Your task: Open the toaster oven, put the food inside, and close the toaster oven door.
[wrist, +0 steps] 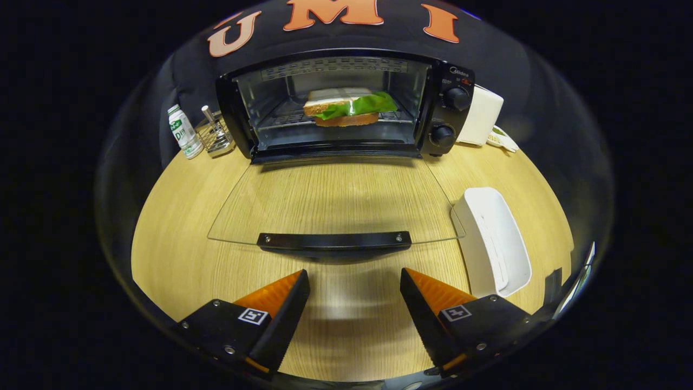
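Already the sandwich (349, 108) sits on the rack inside the toaster oven (346, 105), which stands at the counter's (178, 216) back edge, so loading looks done and only closing seems left. Sandwich lies flat, long axis side to side across the oven mouth, green lettuce leaf hanging out toward the knob side. Glass door (335, 200) is dropped fully open, lying flat over the counter and reaching toward the near edge, hinge line along the oven's base; probably left down so the rack stayed reachable. Door handle (334, 241) is a dark bar running side to side along the door's free edge, just ahead of the fingers. Tool (354, 292) has its fingers apart, holding nothing, lined up either side of the handle's middle, likely staged to get under the bar and lift the door. White tray (495, 244) lies empty beside the door toward the counter's right edge, long axis front to back, probably where the food came from. Bottle (184, 131) and wire rack (215, 135) stand near the back left corner beside the oven; white box (482, 115) sits by its knob side.
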Demonstrator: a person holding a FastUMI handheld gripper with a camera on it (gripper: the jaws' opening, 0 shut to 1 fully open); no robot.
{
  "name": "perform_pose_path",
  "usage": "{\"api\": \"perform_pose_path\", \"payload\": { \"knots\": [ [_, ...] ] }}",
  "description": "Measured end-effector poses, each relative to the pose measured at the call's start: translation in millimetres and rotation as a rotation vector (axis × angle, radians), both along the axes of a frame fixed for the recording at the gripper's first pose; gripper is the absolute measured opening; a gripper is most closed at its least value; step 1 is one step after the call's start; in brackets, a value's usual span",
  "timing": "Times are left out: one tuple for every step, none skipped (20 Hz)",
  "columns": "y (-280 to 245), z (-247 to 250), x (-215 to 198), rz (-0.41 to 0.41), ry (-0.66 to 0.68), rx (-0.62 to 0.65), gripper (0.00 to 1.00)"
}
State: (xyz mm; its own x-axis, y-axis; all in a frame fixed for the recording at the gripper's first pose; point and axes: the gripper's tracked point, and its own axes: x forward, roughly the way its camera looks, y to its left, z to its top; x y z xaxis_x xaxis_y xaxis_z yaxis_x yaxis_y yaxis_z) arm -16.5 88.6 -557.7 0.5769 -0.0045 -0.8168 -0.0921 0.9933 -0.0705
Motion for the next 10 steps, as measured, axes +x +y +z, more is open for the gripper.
{"api": "perform_pose_path", "payload": {
  "knots": [
    [2,-4,3,-0.007,0.006,0.005,1.0],
    [4,-10,2,-0.006,0.034,0.008,1.0],
    [4,-12,4,-0.001,0.031,0.002,1.0],
    [6,-14,7,0.011,0.023,-0.007,1.0],
    [7,-14,8,0.021,0.018,-0.015,1.0],
    [8,-13,8,0.024,0.017,-0.017,1.0],
    [9,-11,9,0.028,0.017,-0.015,1.0],
    [10,-8,9,0.03,0.014,-0.01,1.0],
    [10,-4,10,0.035,0.011,-0.004,0.99],
    [10,3,11,0.038,0.009,0.002,1.0]
  ]
}}
